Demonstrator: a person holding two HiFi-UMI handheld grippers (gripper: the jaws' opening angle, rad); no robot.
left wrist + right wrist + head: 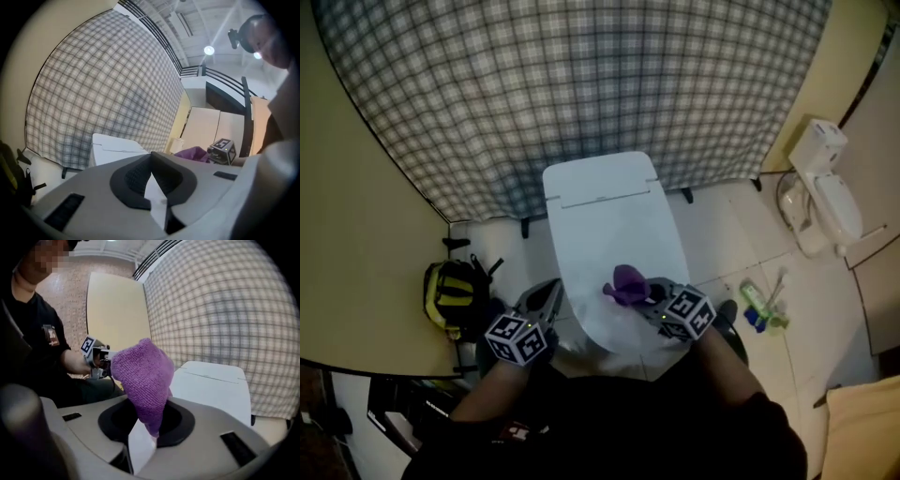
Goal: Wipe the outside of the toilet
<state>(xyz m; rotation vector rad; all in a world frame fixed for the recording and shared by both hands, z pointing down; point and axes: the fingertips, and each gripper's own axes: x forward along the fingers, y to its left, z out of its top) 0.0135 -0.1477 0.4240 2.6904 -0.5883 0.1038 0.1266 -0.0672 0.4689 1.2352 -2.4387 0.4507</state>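
The white toilet (614, 225) stands with its lid down in front of a plaid curtain. My right gripper (653, 298) is shut on a purple cloth (627, 284), which it holds over the front part of the lid. In the right gripper view the cloth (143, 371) bunches up from between the jaws and hides the tips of that gripper (151, 418). My left gripper (540, 302) hovers at the toilet's left front edge, its jaws closed together with nothing in them. In the left gripper view that gripper (151, 157) points at the toilet (112, 145).
A yellow and black bag (450, 292) sits on the floor left of the toilet, against a beige partition. A green bottle (757, 300) and a brush lie on the tiles to the right. A second white fixture (820, 187) stands at the far right. The plaid curtain (581, 84) closes off the back.
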